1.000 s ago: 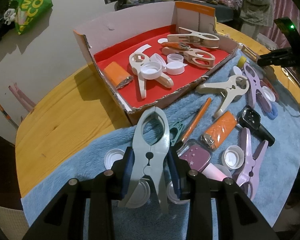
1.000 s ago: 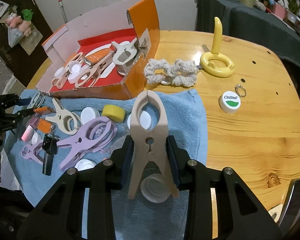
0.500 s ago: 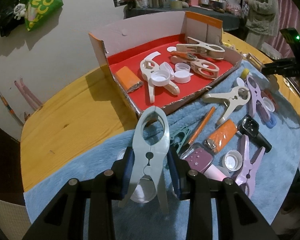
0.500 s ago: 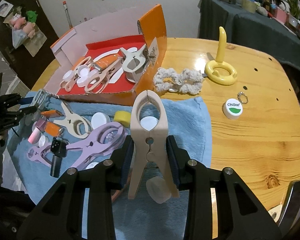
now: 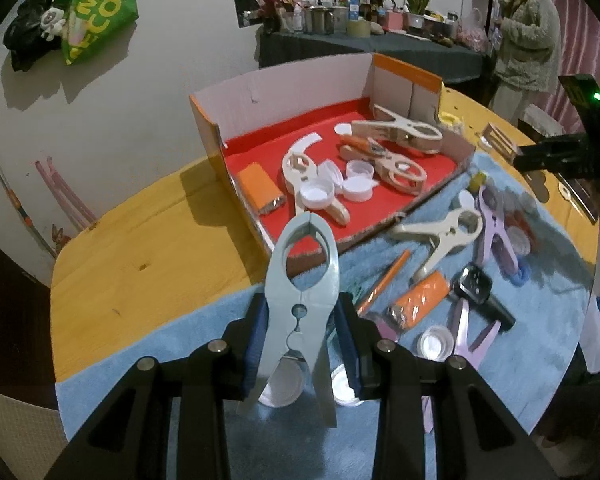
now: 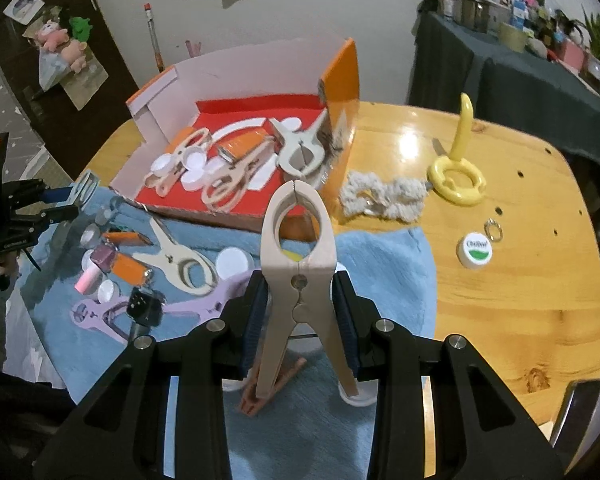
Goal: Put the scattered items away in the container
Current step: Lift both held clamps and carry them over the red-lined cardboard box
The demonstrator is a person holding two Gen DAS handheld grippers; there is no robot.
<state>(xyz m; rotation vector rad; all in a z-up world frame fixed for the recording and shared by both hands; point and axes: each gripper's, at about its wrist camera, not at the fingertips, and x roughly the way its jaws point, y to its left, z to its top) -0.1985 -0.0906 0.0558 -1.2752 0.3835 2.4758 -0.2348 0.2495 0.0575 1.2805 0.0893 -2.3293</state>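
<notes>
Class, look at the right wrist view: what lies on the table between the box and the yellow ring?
A white knitted rope piece lies between the box and the yellow ring, on bare wood beside the box's orange wall. The right wrist view shows it.

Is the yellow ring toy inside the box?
No: the yellow ring toy stands on the bare wooden table, to the right of the box, well outside it.

Left gripper and right gripper both clamped tight, angled steeply downward.
</notes>
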